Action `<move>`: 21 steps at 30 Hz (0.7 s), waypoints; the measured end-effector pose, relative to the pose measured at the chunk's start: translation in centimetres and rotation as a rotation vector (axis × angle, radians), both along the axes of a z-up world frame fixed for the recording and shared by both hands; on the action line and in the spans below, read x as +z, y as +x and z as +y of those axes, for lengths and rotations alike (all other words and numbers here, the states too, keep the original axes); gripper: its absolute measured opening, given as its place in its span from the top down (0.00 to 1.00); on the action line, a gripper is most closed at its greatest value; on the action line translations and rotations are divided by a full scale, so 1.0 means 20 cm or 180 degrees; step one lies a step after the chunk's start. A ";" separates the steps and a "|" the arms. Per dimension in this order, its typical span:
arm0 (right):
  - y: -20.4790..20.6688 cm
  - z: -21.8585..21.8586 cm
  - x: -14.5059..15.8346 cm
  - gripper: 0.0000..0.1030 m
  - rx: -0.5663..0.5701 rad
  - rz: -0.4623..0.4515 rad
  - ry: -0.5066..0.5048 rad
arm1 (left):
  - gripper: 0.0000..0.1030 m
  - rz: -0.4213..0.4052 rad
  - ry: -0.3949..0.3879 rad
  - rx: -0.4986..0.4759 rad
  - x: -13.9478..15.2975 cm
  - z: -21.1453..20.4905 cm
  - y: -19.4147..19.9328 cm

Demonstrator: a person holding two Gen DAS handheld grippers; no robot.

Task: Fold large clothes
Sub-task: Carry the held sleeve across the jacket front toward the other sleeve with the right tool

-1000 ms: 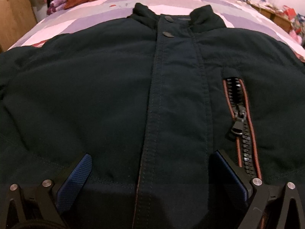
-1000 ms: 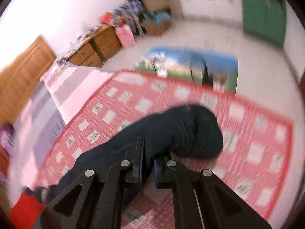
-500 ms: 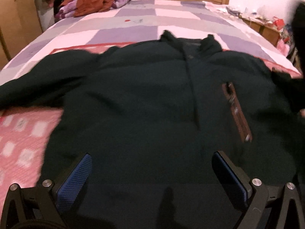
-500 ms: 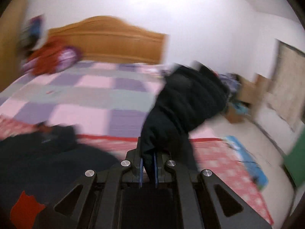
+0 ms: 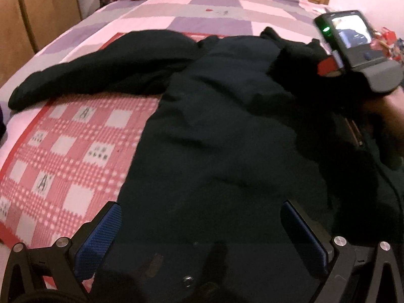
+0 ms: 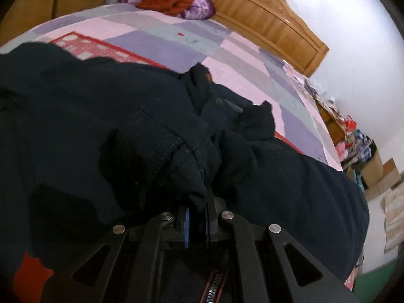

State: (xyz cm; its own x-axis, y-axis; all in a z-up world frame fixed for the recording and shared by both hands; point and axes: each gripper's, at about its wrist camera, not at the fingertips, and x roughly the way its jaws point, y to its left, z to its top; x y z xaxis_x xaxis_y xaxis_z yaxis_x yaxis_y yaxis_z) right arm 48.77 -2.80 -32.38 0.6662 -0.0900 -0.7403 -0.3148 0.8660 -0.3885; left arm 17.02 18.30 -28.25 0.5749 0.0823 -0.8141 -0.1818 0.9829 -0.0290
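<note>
A large dark navy jacket (image 5: 222, 131) lies front-up on the bed, collar toward the headboard. Its left sleeve (image 5: 101, 75) stretches out to the left over a pink checked mat (image 5: 63, 151). My left gripper (image 5: 199, 224) is open and empty, hovering over the jacket's lower hem. My right gripper (image 6: 197, 217) is shut on the cuff of the jacket's right sleeve (image 6: 181, 166), which is folded across the chest near the collar (image 6: 227, 108). The right gripper's body with its lit screen shows in the left wrist view (image 5: 353, 48).
The bed has a purple and pink checked sheet (image 6: 176, 43) and a wooden headboard (image 6: 265, 17). A heap of red and purple clothes (image 6: 176, 0) lies at the far end. A cluttered cabinet (image 6: 353, 136) stands to the right of the bed, a wooden wardrobe (image 5: 38, 12) to the left.
My right gripper has carried the sleeve from out over the mat up and across onto the jacket's chest. My left gripper has pulled back and to the left, so more of the jacket shows.
</note>
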 end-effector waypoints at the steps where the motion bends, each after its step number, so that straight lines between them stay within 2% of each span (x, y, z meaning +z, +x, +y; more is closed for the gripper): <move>1: -0.01 -0.01 0.06 0.92 -0.0035 -0.0119 0.0082 | 0.00 0.0006 -0.0008 0.0008 -0.01 0.01 0.00; 2: -0.03 -0.02 0.10 0.92 -0.0048 -0.0253 0.0158 | 0.00 0.0012 -0.0014 0.0018 -0.02 0.02 -0.01; 4: -0.06 -0.04 0.09 0.92 -0.0032 -0.0380 0.0306 | 0.00 0.0013 -0.0040 0.0032 -0.03 0.03 -0.01; 5: -0.06 -0.02 0.07 0.91 0.0024 -0.0328 0.0344 | 0.00 0.0016 -0.0047 0.0032 -0.03 0.03 0.00; 8: -0.05 0.04 -0.06 0.91 0.0086 0.0050 0.0134 | 0.00 0.0020 -0.0049 -0.0006 -0.03 0.02 0.01; 13: -0.07 0.01 0.01 0.86 0.0052 -0.0039 0.0338 | 0.00 0.0015 -0.0002 -0.0107 -0.05 -0.02 0.05; 15: -0.09 0.02 0.04 0.83 0.0143 -0.0051 0.0378 | 0.00 0.0048 0.0025 -0.0136 -0.07 -0.04 0.07; 18: -0.14 -0.01 0.01 0.74 0.0298 0.0068 0.0240 | 0.00 0.0042 0.0080 -0.0191 -0.09 -0.09 0.13; 19: -0.15 -0.04 0.01 0.68 0.0309 0.0123 0.0284 | 0.00 0.0032 0.0093 -0.0214 -0.09 -0.11 0.16; 20: -0.19 -0.09 0.01 0.57 0.0308 0.0195 0.0354 | 0.00 0.0019 0.0102 -0.0231 -0.09 -0.12 0.18; 21: -0.24 -0.15 0.02 0.51 0.0295 0.0232 0.0424 | 0.00 -0.0003 0.0115 -0.0251 -0.09 -0.14 0.21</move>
